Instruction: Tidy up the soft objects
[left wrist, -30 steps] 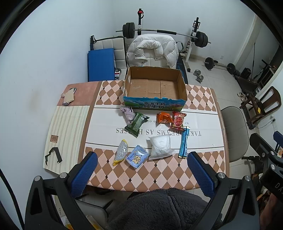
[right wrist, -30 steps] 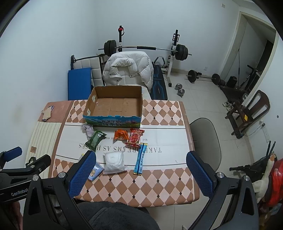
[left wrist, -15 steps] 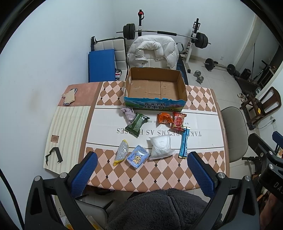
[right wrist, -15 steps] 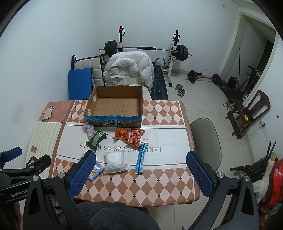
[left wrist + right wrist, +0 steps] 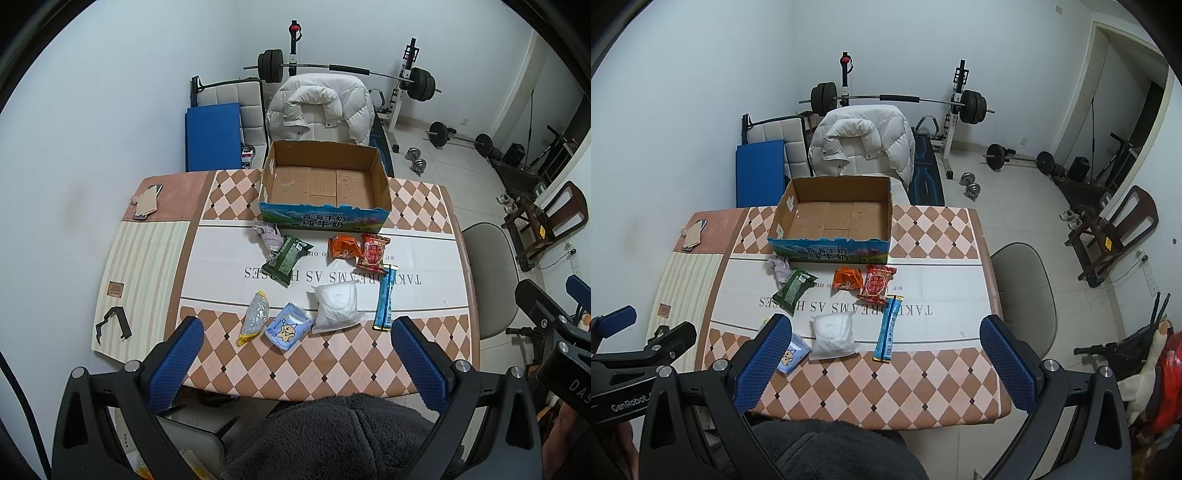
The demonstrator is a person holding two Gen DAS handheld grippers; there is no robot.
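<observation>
- Left hand-held gripper: fingers apart, empty, above the near table edge.
- Right hand-held gripper: fingers apart, empty; its left finger hides part of one packet.
- Box: one, empty, at the far side.
- Seven packets and one cloth lie before the box.

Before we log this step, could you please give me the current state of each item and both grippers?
cardboard box: open, empty
left gripper: open, holding nothing
right gripper: open, holding nothing
green packet: flat on the table, outside the box
orange packet: crumpled, on the table
red packet: flat on the table
blue stick pack: flat on the table
white pouch: puffy, on the table
crumpled cloth: against the box front
</observation>
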